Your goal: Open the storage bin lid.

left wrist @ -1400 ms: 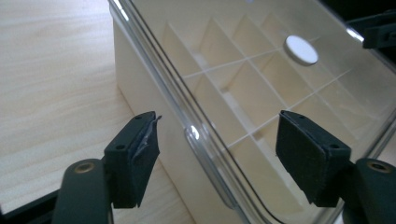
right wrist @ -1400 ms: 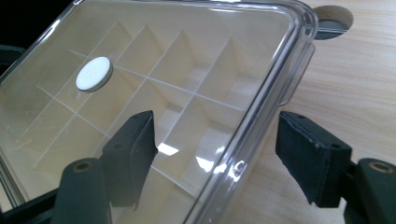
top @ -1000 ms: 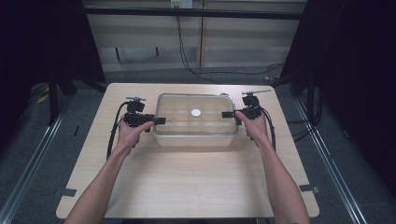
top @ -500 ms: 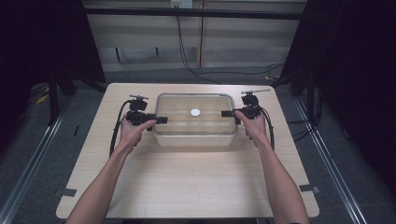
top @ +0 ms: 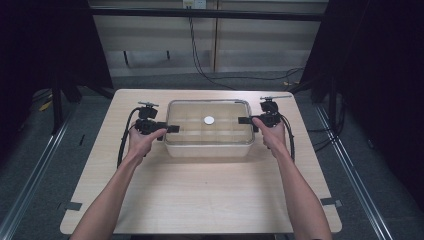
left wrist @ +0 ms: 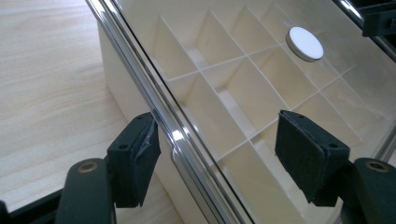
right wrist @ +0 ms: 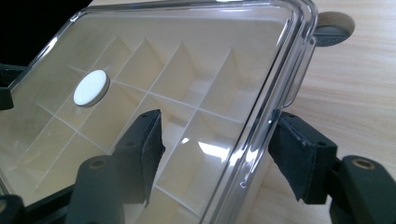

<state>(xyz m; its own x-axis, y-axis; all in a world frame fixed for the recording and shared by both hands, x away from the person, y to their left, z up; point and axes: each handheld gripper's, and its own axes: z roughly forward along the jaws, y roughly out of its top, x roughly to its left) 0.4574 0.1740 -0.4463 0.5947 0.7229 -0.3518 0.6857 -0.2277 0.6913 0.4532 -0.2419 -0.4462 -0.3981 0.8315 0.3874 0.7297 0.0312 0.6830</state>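
Straddling the lid rim at each short end, the clear compartment box (top: 208, 129) is bracketed at mid-table by the left gripper (top: 172, 129) and right gripper (top: 243, 120). Both sets of jaws are held open, pads off the rim; the right ones have just been closing. Bare tabletop (top: 210, 195) is left all around, widest toward the person.

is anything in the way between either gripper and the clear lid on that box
Nothing visible. The left gripper already straddles the rim of the clear lid at its left end, and the right gripper, whose jaws have just been closing, straddles the rim at the right end. Neither gripper's pads press on the lid yet.
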